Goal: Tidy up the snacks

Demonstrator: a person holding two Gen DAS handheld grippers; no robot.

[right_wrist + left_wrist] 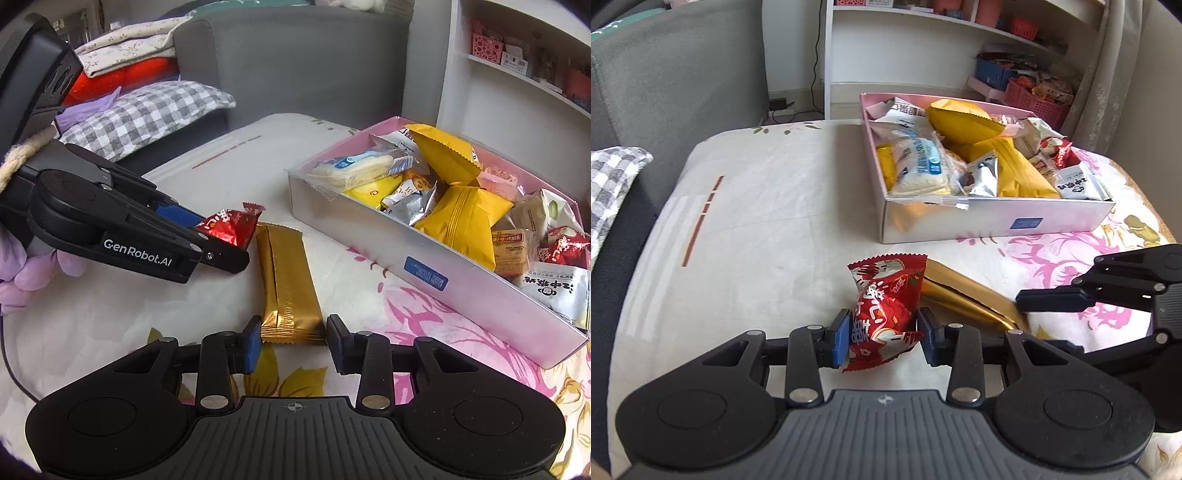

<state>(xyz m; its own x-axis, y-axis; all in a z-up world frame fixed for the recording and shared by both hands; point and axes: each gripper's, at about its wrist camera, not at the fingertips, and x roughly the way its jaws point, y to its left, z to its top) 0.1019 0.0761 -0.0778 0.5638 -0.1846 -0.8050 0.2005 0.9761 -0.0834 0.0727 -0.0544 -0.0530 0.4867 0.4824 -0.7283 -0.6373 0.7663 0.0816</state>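
Left tool [881,338] low over the cloth, blue pads [839,341] pressed against both sides of a red snack packet [882,314], clenched on it; packet upright between the pads, crinkled glossy foil with white characters and serrated end seals; same left tool [221,254] in the right wrist view reaching in from the side, black linkage arms slanting downward, held by a hand in a lilac glove [26,273].

Right tool [293,341] flat and low, fingers spread to either side of the near end of a gold wafer pack [290,284]; pads just beside the pack's corners; grip on it impossible to tell from these views; pack long and rectangular, ribbed metallic wrapper, lying flat on the cloth just beside the red packet.

Beyond both, a shallow pink box [997,221] with glossy walls and a small blue label, sitting on the floral cloth [757,221] of the desk; inside, a heap of snacks: puffy yellow pillow bags [960,118], a white-and-blue wrapped cake [916,162], a silver sachet [982,177], another red packet at the far corner.

Further out, a grey sofa [295,55] with a checked cushion [147,114]; white shelves [923,44] with pink baskets.
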